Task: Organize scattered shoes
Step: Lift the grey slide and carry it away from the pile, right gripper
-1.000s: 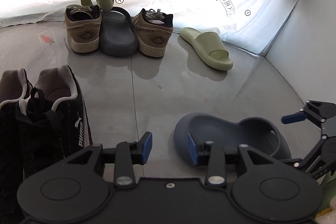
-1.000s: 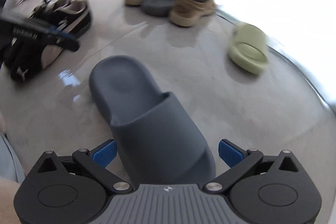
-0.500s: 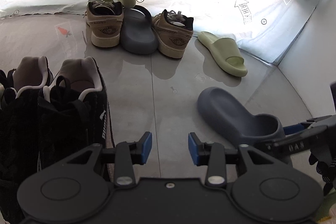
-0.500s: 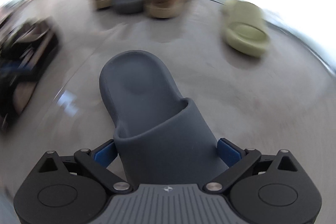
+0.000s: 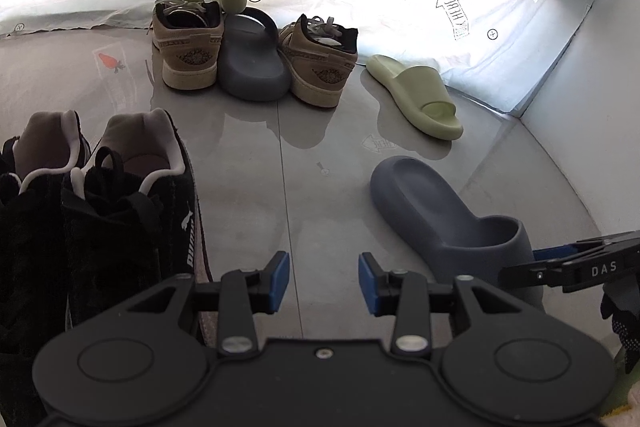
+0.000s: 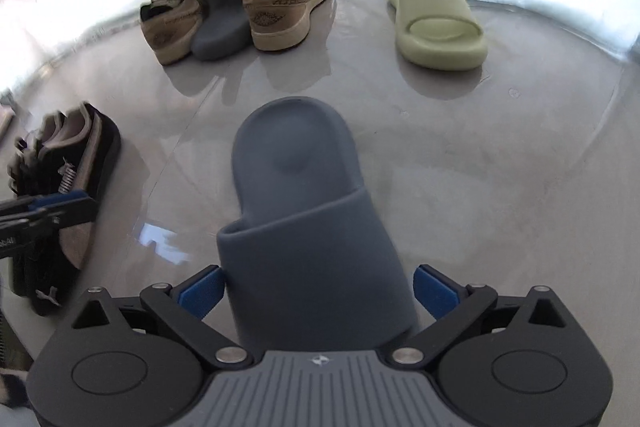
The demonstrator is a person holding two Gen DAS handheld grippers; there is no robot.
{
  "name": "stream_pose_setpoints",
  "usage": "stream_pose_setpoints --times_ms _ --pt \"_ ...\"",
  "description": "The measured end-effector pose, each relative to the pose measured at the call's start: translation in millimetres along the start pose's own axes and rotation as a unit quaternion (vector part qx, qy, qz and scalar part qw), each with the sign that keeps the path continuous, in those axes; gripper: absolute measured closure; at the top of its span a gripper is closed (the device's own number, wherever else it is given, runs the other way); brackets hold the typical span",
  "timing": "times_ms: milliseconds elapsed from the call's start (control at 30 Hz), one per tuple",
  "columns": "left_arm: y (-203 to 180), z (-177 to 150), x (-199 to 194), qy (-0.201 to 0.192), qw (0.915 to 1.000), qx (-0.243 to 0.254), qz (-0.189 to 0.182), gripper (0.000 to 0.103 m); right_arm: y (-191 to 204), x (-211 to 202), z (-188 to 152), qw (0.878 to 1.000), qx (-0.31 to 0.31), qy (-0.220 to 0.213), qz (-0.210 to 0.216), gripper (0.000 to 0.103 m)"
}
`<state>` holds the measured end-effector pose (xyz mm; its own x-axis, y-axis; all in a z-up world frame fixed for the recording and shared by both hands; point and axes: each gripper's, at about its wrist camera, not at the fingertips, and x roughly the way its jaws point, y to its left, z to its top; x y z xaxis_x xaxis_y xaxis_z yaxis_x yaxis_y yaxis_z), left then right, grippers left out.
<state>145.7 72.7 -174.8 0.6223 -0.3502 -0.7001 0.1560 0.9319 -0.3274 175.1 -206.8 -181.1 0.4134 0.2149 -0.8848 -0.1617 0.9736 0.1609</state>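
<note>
So the right tool (image 6: 318, 291) is straddling the strap end of the loose grey slide (image 6: 304, 195) on the floor, jaws closing in. The left pad looks right at the strap and the right one isn't touching yet, so no real grip. My guess is it's grabbing there because the strap gives it something to hold. The left tool (image 5: 322, 281) is part open, holding nothing. The matching grey slide (image 5: 252, 63) sits wedged between the tan sneakers (image 5: 188, 47), probably the destination. Compared with a second ago, the slide now lines up straight with the tool.
</note>
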Motion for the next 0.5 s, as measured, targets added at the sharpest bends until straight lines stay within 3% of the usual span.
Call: stream_pose_setpoints --times_ms 200,500 --pt "1.6 0.2 -1.3 -0.002 1.0 -0.002 0.002 0.064 24.5 9.8 0.8 0.998 0.062 0.005 -0.034 0.009" --pt "4.7 1.1 -4.3 -0.009 0.9999 -0.006 0.008 0.064 31.3 4.0 -1.4 0.993 0.106 0.036 -0.039 0.009"
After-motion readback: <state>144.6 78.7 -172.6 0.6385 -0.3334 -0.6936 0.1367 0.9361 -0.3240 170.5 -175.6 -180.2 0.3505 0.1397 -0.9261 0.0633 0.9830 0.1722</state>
